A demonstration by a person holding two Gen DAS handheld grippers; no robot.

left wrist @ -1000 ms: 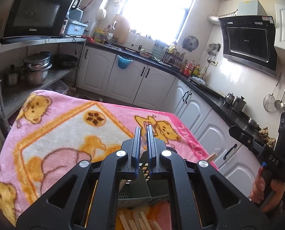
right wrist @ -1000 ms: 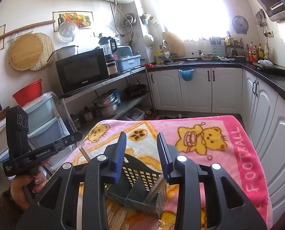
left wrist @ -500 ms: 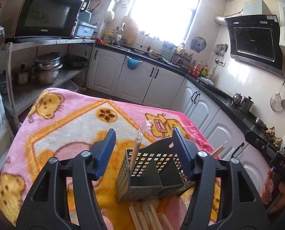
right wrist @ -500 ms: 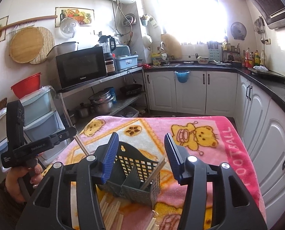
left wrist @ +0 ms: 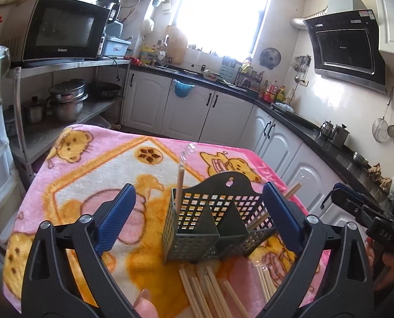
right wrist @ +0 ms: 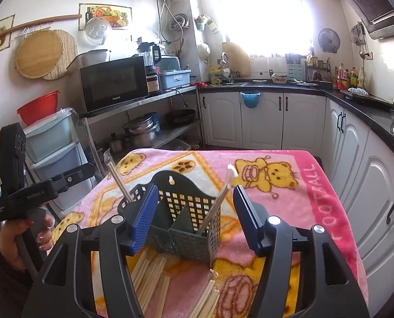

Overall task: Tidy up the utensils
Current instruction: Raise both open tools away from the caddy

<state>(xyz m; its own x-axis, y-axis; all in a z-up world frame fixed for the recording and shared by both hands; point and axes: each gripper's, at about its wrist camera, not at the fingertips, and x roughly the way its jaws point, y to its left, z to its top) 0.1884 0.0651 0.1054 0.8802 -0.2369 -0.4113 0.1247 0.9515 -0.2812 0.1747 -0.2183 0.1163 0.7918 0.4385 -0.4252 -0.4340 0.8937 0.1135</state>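
Both our tools just opened, empty: left tool (left wrist: 198,217) wide, right tool (right wrist: 194,217) less. Loose pale wooden chopsticks (left wrist: 205,291) lie lengthwise below them, nearer than dark perforated plastic caddy (left wrist: 218,222).

Sunlit window (right wrist: 260,13) over black counter (right wrist: 263,84); white cabinets (right wrist: 276,116); microwave (right wrist: 113,82) on steel shelf (right wrist: 144,100).
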